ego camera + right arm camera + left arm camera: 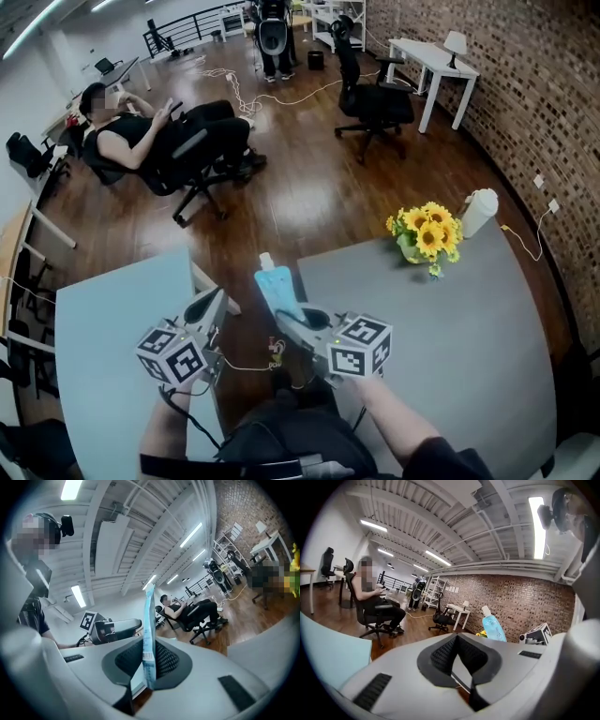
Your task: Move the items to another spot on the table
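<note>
One item, the pouch [278, 289], was pinched aloft in the right gripper [294, 321] by the table's [459, 319] left edge, not yet placed, while the left gripper [208, 306] was pressed together and empty, and the flowers [427, 231] and bottle [478, 212] waited at the far edge.

The spout pouch [278, 289] is light blue with a white cap. In the right gripper view its edge carries a small white patch with fine dark print. The left gripper [204, 307] and right gripper [292, 321] have pale grey bodies, black ribbed pads and white cubes patterned with black squares. The larger table [469, 319] is mid grey and the neighbouring table [103, 347] pale blue-grey. The sunflowers [427, 230] are yellow with dark centres over green leaves. The bottle [479, 212] is white. The floor [319, 178] is glossy reddish-brown wood and the wall [525, 84] is red-brown brick with pale mortar lines. The desk [433, 58] is white and the office chair [373, 98] black.
</note>
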### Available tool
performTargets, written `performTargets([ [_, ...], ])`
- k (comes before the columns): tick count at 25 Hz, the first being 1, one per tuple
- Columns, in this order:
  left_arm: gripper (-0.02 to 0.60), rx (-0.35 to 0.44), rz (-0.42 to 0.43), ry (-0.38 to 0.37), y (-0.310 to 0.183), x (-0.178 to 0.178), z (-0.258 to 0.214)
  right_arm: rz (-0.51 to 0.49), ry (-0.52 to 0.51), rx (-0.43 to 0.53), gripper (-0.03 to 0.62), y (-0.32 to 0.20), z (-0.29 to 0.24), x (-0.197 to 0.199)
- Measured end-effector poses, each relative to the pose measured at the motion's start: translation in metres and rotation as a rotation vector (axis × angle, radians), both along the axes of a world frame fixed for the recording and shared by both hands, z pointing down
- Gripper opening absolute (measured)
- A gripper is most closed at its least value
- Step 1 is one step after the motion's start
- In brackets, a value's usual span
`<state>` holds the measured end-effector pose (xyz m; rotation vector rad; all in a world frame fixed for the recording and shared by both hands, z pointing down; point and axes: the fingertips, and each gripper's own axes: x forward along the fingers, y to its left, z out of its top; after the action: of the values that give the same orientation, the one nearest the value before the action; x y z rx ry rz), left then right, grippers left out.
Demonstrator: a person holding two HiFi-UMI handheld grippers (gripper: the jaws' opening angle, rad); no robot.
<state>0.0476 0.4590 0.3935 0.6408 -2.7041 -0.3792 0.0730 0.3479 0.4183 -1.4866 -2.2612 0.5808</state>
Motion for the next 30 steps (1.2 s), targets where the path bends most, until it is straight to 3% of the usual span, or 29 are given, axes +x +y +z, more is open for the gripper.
performTargets([
  [4,0.005,0.029,0.016,0.0,0.029,-0.015,0.008,0.009,0.004,0.029,0.04,0.028,-0.001,-0.019],
  [12,0.003,0.25,0.013,-0.012,0.087,-0.044,0.031,-0.042,0.005,0.15,0.04,0.088,0.008,-0.043],
  [18,0.003,0.345,-0.046,0.03,0.128,-0.042,0.048,-0.068,0.016,0.247,0.04,0.119,0.007,-0.05],
  [30,0.003,0.399,-0.126,-0.014,0.183,-0.049,0.04,-0.17,-0.058,0.266,0.04,0.185,-0.022,-0.065],
])
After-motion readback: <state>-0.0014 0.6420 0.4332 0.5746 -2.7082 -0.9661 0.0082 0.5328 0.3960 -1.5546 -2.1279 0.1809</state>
